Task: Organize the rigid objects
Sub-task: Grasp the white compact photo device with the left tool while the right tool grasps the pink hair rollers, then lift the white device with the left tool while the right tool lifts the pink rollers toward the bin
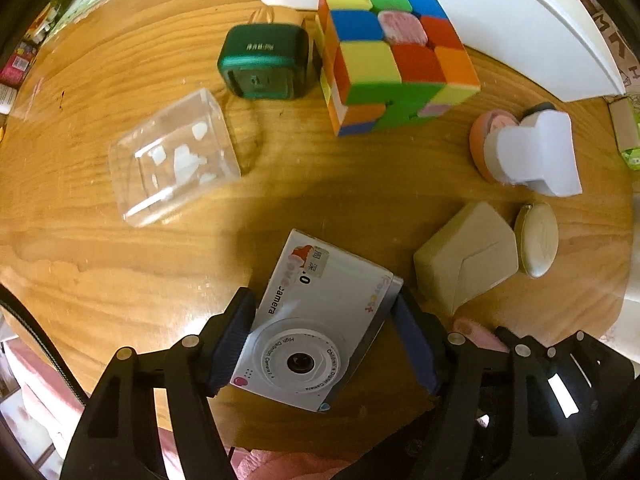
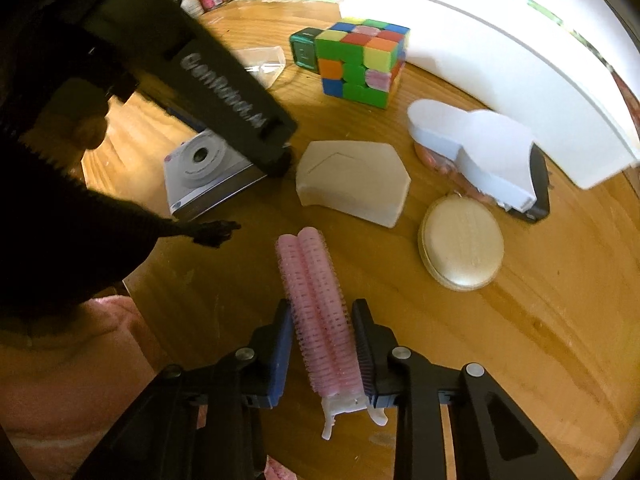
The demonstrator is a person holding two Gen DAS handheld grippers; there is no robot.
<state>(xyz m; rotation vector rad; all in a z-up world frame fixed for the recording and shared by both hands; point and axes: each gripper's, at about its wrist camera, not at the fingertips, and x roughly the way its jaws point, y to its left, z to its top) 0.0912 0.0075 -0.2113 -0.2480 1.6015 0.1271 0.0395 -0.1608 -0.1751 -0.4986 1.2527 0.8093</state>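
Observation:
My left gripper [image 1: 324, 332] has its blue pads against both short ends of a white children's camera [image 1: 316, 320] that lies on the round wooden table [image 1: 100, 240]; the camera also shows in the right wrist view [image 2: 208, 176]. My right gripper [image 2: 322, 344] is closed around a pink hair-roller clip [image 2: 316, 312], its white clip end toward me. A multicoloured cube [image 1: 384, 56], a green box [image 1: 266, 62] and a clear plastic box [image 1: 176, 156] sit farther back.
A white tray [image 1: 520, 20] runs along the far right. A beige block [image 1: 464, 256], a beige oval case [image 1: 536, 240] and a white foam piece over a pink object [image 1: 532, 152] lie to the right. The left gripper's black body [image 2: 224, 92] crosses the right wrist view.

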